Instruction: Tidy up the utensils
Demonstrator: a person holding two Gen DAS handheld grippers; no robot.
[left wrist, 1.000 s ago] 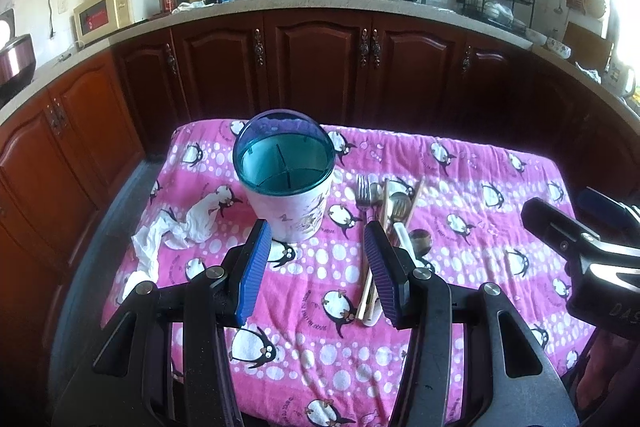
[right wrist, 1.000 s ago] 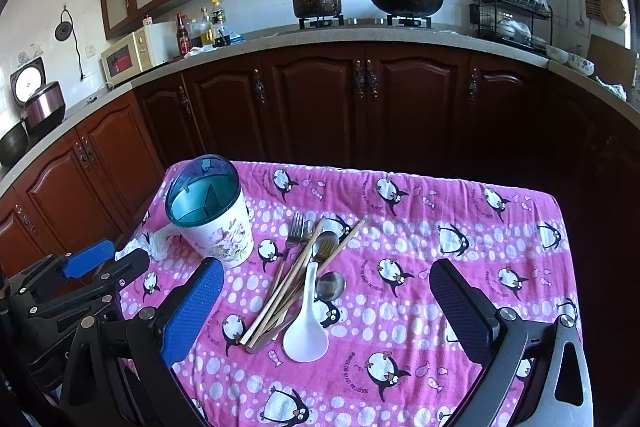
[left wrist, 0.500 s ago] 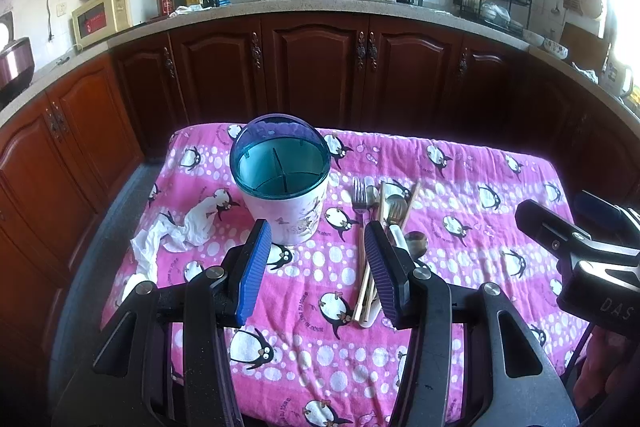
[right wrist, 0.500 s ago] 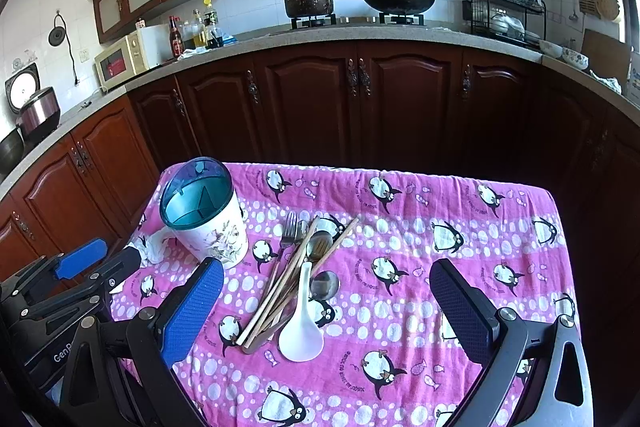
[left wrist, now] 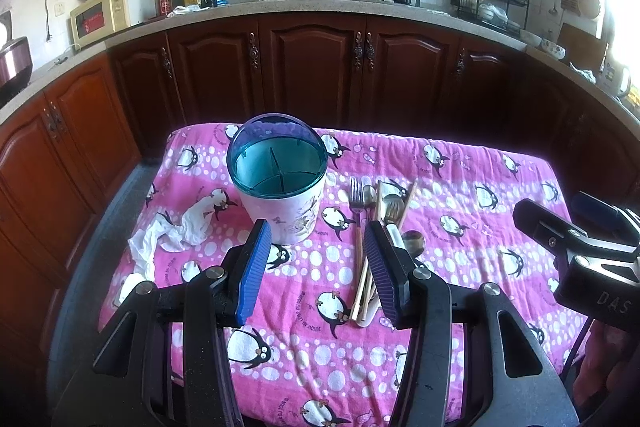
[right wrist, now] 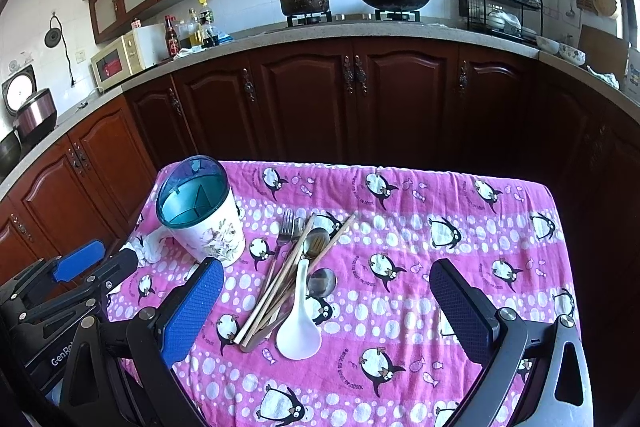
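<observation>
- While both hands hover short of the near edge, the utensil pile (right wrist: 298, 275) lies in a loose bundle on the pink penguin cloth (right wrist: 440, 227), just right of the utensil holder (right wrist: 200, 215), near it but not touching.
- Chopsticks (right wrist: 280, 287), a fork (right wrist: 285, 227), metal spoons (right wrist: 322, 281) and a white soup spoon (right wrist: 299, 323) overlap here; the white bowl is nearest the camera, the fork tines point away.
- Long axis runs near-to-far, leaning slightly right at the far end, so it lines up roughly with the reach of either gripper.
- Right gripper (right wrist: 326, 303) frames the pile: fingers spread very wide, nothing pinched, the bundle lying ahead between the two blue pads.
- Left gripper (left wrist: 316, 267) has its fingers spread too, empty; the holder sits ahead and a touch left, and the pile runs just beside its right finger.
- My call: the right hand is better placed for the first pick, with the holder's divided blue-green compartments standing empty to the left.
- Crumpled white tissue (left wrist: 176, 231) lies left of the holder, out of the way.
- Against the earlier frames: both views have crept slightly closer and lower over the counter, the holder and pile sitting a shade nearer; neither finger gap has changed, and nothing on the cloth has shifted.
</observation>
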